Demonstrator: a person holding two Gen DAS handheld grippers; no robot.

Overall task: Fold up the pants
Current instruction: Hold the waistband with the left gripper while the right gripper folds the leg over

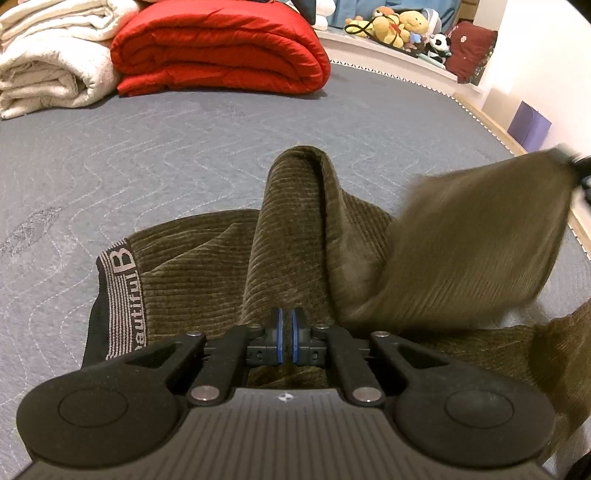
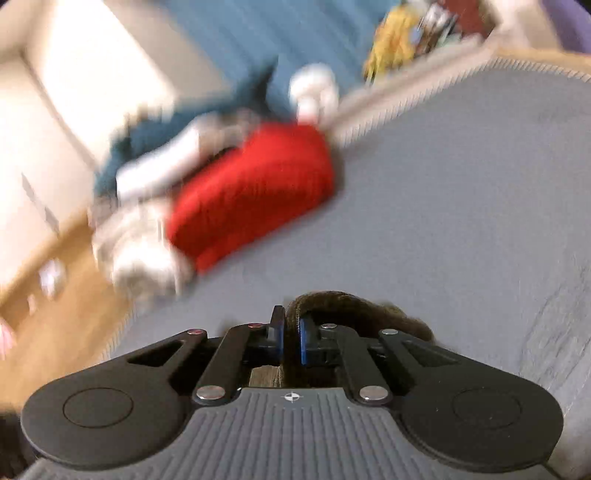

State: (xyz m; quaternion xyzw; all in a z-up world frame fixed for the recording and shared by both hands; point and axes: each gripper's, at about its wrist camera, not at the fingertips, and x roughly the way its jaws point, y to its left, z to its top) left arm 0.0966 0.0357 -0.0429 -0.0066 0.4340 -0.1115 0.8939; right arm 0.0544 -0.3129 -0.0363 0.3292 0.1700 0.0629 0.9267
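Grey quilted bedding fills most of the left wrist view, with a folded red duvet at the upper centre, a rolled cream blanket at the upper left, and a heap of plush toys on a ledge at the upper right. Olive-brown corduroy pants lie bunched across the lower middle of that frame, their black lettered waistband at the lower left. At the bottom centre the left gripper has its blue pads drawn together, pinching a ridge of the corduroy that rises away from it. A blurred flap of the same fabric is lifted toward the right edge, where a dark gripper tip meets its corner. In the right wrist view the background is smeared by motion: the red duvet sits at centre left and the grey bedding to the right. There the right gripper is clamped on a rolled edge of the pants, the cloth squeezed between its pads.
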